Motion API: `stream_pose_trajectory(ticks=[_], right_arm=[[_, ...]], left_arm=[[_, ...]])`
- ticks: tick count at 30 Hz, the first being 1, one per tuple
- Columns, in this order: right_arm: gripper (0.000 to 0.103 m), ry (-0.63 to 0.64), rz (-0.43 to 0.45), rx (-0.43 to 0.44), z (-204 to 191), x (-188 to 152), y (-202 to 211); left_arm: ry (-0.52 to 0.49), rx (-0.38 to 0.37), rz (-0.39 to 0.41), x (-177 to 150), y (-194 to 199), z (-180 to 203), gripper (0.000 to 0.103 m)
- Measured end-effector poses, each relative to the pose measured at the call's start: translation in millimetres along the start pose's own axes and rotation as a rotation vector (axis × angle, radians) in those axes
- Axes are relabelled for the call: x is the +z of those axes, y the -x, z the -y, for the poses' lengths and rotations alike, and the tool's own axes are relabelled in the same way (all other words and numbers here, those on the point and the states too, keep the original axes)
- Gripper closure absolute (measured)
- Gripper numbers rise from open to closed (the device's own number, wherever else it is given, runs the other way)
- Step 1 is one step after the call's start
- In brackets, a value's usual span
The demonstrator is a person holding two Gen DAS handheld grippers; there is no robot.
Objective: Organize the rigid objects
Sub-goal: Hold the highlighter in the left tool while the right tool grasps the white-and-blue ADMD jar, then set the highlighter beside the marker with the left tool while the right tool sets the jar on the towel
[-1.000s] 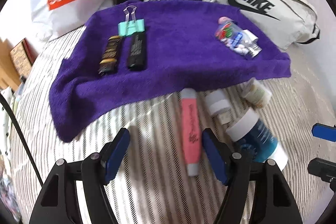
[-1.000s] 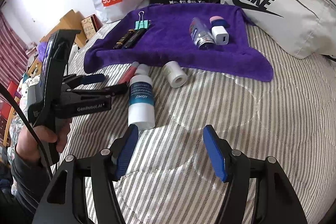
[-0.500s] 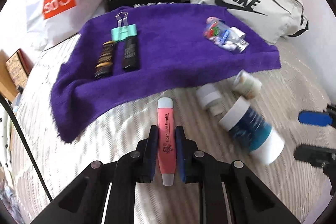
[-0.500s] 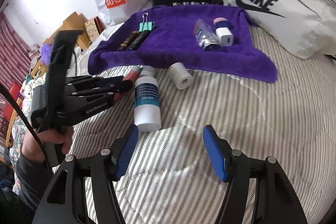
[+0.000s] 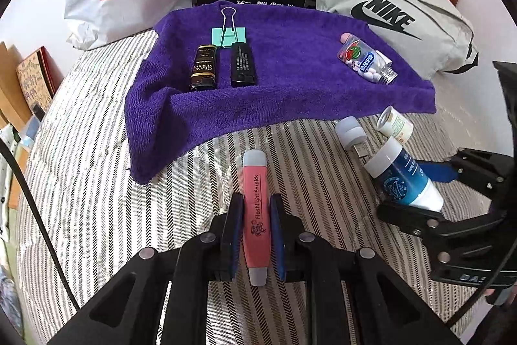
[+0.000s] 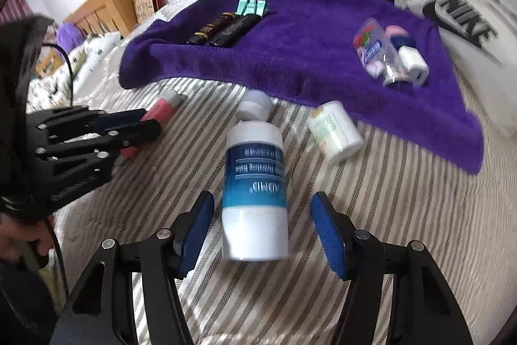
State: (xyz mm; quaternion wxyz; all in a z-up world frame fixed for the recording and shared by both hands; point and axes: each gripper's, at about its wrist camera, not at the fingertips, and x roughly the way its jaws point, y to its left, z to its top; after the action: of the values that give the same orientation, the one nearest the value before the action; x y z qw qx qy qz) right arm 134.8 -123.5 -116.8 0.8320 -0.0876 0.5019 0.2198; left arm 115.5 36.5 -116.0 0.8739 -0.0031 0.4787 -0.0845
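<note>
Striped bed (image 5: 97,183) across the lower frame, purple towel (image 5: 290,80) across the upper middle, already carrying lighters, a binder clip and a pill bottle. Step in hand, by the look of it: gathering the loose items off the bed.

Blue-and-white bottle (image 6: 255,193) lying at lower centre of the right view, between the right gripper (image 6: 261,235) jaws, just been narrowing, not yet touching. Next: squeezing, then lifting.

Pink flashlight pen (image 5: 257,215) at lower centre of the left view, clamped in the left gripper (image 5: 257,235); calls for carrying up to the towel.
</note>
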Motion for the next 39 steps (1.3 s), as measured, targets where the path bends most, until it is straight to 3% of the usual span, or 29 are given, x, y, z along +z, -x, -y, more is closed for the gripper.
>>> stream_pose_trajectory(ticks=[2,3,4,9,18,24,31,39], right_arm=[[0.051,0.014,0.002,0.001,-3,2,-2],[0.064,0.021,0.011,-0.01,-5,4,-3],[0.067,0.036,0.014,-0.029,-6,5,-3],[0.067,0.018,0.012,0.018,5,0,8],[0.067,-0.054,-0.009,-0.035,42,-26,23],[0.065,-0.018,0.004,-0.063,37,-30,21],[0.066,-0.079,0.017,0.016,51,-34,28],[0.066,-0.103,0.068,0.053,60,-43,56]], left_arm=[[0.011,-0.015,0.002,-2,1,-3,0.086],[0.011,-0.019,0.002,-2,1,-4,0.086],[0.01,-0.02,0.001,-2,1,-4,0.086],[-0.022,0.0,-0.003,-4,3,1,0.086],[-0.049,0.054,-0.003,-2,1,9,0.086],[-0.06,0.072,-0.003,-2,0,13,0.087],[-0.025,-0.001,-0.001,3,12,5,0.086],[-0.041,-0.019,0.023,10,28,15,0.086]])
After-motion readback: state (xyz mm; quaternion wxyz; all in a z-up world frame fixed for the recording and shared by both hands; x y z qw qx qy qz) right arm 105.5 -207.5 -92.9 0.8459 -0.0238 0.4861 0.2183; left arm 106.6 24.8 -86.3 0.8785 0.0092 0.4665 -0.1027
